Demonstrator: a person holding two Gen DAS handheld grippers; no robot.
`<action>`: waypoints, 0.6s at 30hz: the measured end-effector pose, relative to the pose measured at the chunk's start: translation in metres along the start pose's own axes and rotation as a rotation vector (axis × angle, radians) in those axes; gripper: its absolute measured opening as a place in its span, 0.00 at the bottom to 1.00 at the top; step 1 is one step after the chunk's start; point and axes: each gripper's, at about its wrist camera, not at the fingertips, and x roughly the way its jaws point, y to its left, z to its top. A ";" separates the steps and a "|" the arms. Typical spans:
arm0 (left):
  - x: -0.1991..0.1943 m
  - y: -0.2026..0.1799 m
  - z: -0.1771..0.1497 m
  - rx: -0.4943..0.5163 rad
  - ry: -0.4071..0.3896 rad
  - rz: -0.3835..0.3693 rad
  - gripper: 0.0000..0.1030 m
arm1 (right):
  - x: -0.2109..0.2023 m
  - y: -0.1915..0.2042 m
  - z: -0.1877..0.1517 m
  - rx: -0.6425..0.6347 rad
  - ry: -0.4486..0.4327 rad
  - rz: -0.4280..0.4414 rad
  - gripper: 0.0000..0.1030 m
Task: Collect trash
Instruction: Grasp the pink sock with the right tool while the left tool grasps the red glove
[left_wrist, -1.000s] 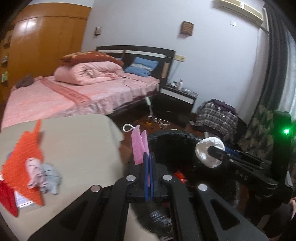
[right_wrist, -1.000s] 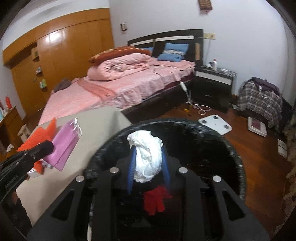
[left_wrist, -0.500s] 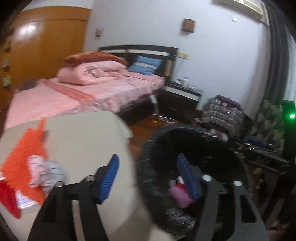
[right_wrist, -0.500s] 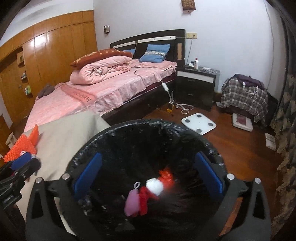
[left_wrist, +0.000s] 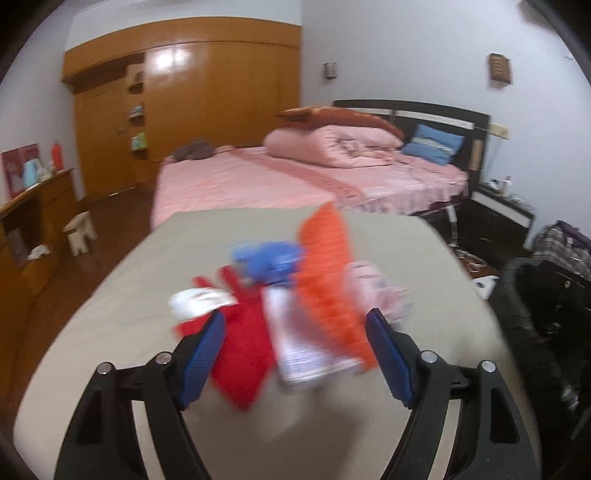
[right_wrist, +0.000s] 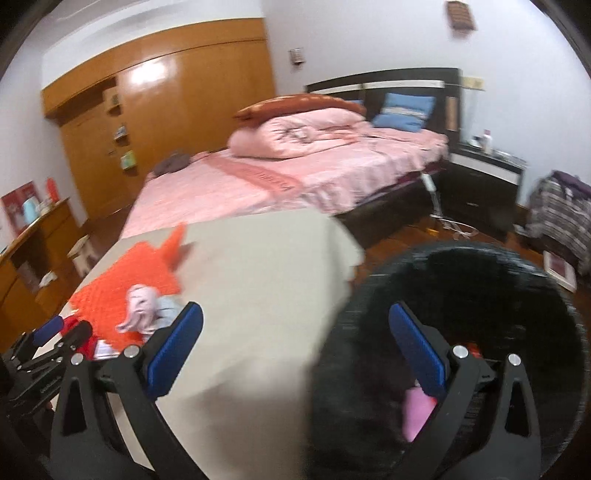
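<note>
My left gripper (left_wrist: 295, 325) is open and empty, above a blurred pile of trash on the beige table (left_wrist: 147, 288): an orange mesh piece (left_wrist: 327, 266), a red piece (left_wrist: 240, 347), a white printed wrapper (left_wrist: 299, 343), a blue item (left_wrist: 269, 260), a white scrap (left_wrist: 199, 301) and a pink-white wad (left_wrist: 373, 288). My right gripper (right_wrist: 295, 332) is open and empty over the table edge beside the black-lined trash bin (right_wrist: 480, 280). A pink bag (right_wrist: 415, 413) lies in the bin. The left gripper (right_wrist: 61, 332) shows at the right wrist view's left edge.
A pink bed (left_wrist: 314, 177) stands behind the table, with a wooden wardrobe (left_wrist: 184, 103) beyond it. A dark nightstand (right_wrist: 480, 184) and a plaid bundle (right_wrist: 561, 214) are at the right. A wooden dresser (left_wrist: 29, 221) and a small stool (left_wrist: 79, 232) are at the left.
Both grippers opened and dropped the pink bag and the white wad into the bin. Both then swung left, the left one to the trash pile on the table.
</note>
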 end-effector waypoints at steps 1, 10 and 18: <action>0.001 0.008 -0.002 -0.008 0.001 0.011 0.74 | 0.004 0.011 -0.001 -0.016 0.000 0.019 0.95; 0.016 0.044 -0.014 -0.067 0.070 0.003 0.69 | 0.044 0.064 -0.016 -0.113 0.045 0.046 0.95; 0.032 0.036 -0.012 -0.043 0.133 -0.067 0.33 | 0.051 0.074 -0.019 -0.131 0.065 0.052 0.95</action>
